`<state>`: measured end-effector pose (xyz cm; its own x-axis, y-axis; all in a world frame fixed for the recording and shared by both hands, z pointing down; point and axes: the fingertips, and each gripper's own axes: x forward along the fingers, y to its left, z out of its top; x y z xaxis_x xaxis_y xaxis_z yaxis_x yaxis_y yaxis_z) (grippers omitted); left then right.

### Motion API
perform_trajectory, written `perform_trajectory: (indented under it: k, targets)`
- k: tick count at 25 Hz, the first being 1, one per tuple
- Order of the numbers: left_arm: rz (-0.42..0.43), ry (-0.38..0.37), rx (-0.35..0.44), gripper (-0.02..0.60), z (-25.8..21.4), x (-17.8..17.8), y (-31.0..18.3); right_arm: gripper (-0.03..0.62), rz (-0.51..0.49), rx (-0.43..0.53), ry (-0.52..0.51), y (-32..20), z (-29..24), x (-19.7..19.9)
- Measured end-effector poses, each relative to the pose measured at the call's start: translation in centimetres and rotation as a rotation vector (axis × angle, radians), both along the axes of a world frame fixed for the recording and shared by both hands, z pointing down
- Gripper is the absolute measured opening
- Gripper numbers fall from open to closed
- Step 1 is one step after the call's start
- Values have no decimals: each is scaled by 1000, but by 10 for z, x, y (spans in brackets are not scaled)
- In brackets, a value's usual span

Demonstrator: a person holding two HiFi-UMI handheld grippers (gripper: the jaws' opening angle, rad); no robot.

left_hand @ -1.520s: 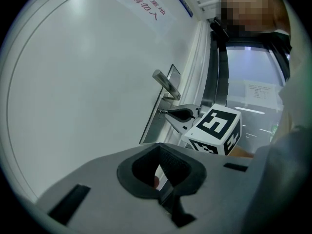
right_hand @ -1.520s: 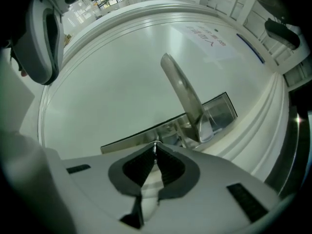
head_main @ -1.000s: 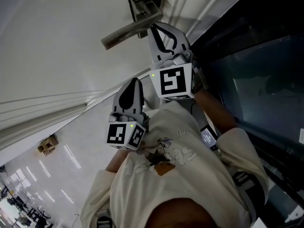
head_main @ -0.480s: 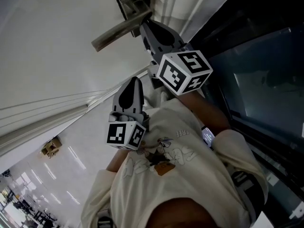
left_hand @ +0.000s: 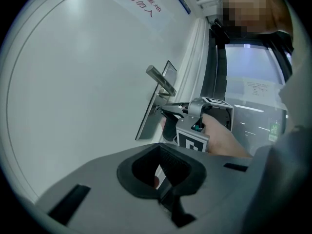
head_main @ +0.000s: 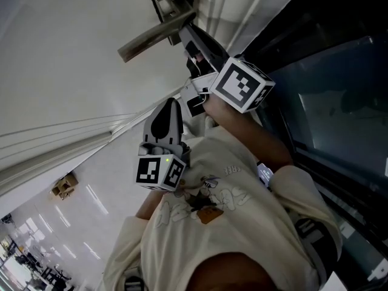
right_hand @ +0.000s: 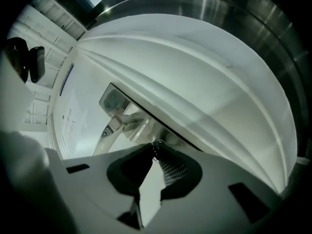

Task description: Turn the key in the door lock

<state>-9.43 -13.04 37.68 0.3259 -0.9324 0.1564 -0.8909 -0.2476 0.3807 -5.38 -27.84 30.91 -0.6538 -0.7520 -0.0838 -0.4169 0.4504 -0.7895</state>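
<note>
The white door carries a metal lever handle [head_main: 154, 35] on a dark lock plate [left_hand: 151, 116]. Below the handle a small key [right_hand: 157, 143] sticks out of the lock. My right gripper [head_main: 183, 33] points level at the plate with its tips pinched on the key. Its jaws are opening, and the key is still between the pads. In the left gripper view, the right gripper [left_hand: 163, 109] meets the plate under the handle [left_hand: 161, 79]. My left gripper [head_main: 171, 103] hangs lower and back from the door, shut and holding nothing.
The white door frame mouldings [head_main: 230, 5] run beside the lock plate. A dark glass panel [head_main: 327, 102] lies to the right. The person's cream sleeves and shirt [head_main: 230, 217] fill the lower part of the head view.
My right gripper has rolled about its own axis at the lock, so its marker cube shows a different face. The left gripper has stayed where it was.
</note>
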Motion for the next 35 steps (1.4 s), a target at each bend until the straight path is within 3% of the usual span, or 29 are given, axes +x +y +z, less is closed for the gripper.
perform_trajectory:
  k: [5, 7, 8, 12, 16, 19, 22, 30, 35]
  targets:
    - [-6, -1, 0, 6, 0, -1, 2, 45, -18, 35, 40, 0, -1, -2]
    - [-11, -1, 3, 6, 0, -2, 3, 129, -43, 49, 49, 2, -2, -4]
    - [-13, -2, 2, 6, 0, -2, 3, 138, -49, 61, 60, 5, -3, -4]
    - [-14, 0, -2, 6, 0, -2, 5, 138, -6, 152, 144, 18, -13, 9]
    - [-16, -1, 7, 6, -3, -3, 2, 135, 64, 321, 273, 42, -40, 31]
    - [-22, -2, 17, 6, -7, -5, -1, 93, 95, 453, 367, 64, -58, 41]
    - [-20, -5, 22, 6, -10, -4, -3, 47, 104, 524, 435, 84, -61, 45]
    - [9, -20, 23, 6, -9, 5, -4, 8, 86, 581, 661, 113, -14, 32]
    - [20, -39, 25, 6, -9, 7, -2, 6, 64, 519, 715, 121, 19, 26]
